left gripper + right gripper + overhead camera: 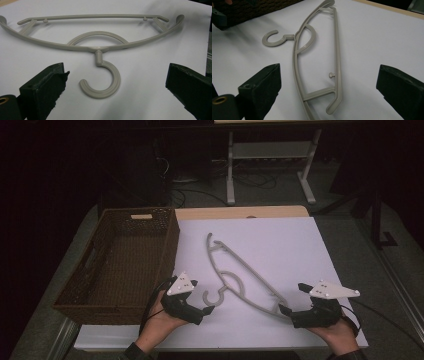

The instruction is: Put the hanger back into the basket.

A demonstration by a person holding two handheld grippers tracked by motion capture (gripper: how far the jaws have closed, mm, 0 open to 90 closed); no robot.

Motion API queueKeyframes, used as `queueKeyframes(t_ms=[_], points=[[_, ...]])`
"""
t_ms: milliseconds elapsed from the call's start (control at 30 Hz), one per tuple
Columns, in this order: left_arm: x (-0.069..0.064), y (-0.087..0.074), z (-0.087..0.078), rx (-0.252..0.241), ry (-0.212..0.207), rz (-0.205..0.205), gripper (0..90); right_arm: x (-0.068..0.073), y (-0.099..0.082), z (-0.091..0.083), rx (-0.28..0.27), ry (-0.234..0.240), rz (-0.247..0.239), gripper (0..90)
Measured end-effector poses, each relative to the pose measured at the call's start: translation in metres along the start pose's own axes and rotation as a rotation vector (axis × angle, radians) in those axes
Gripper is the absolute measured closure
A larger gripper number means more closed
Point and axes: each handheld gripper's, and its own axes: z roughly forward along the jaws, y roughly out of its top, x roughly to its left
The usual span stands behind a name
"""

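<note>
High view shows a grey hanger (239,275) lying flat on a white sheet (295,250) that covers the table, its hook (216,296) curling toward the left gripper (196,296) and its far end near the right gripper (291,298). A brown wicker basket (100,290) sits at the left edge of the sheet, just beside the left gripper. Left gripper view has the jaws spread wide with nothing between them but the sheet and the hook (103,83), which lies a little ahead of the tips without touching either. Right gripper view has its jaws also wide apart, the hanger's near end (332,100) lying between them on the sheet, untouched. Each gripper is held in a hand (160,322), with the right hand (340,335) at the sheet's near corner.
</note>
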Motion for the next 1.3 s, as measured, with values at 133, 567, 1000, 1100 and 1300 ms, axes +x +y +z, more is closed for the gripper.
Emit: queueKeyframes(t_ms=[133,567,1000,1100,1300], points=[[0.0,0.0,0.0,0.002,0.001,-0.004,2.4,0.0,0.0,0.001,0.007,-0.001,0.001,5.4],[0.0,0.002,0.003,0.014,0.019,-0.011,5.3,-0.008,0.002,0.011,0.045,0.015,0.011,15.7],[0.0,0.0,0.002,0.025,0.026,-0.013,5.8,-0.034,0.002,0.023,0.125,0.049,0.036,74.6],[0.0,-0.001,0.001,0.022,0.028,-0.014,5.8,-0.039,-0.001,0.026,0.157,0.059,0.04,87.2],[0.0,-0.001,0.002,0.024,0.029,-0.013,5.8,-0.039,-0.01,0.038,0.254,0.054,0.006,89.5]])
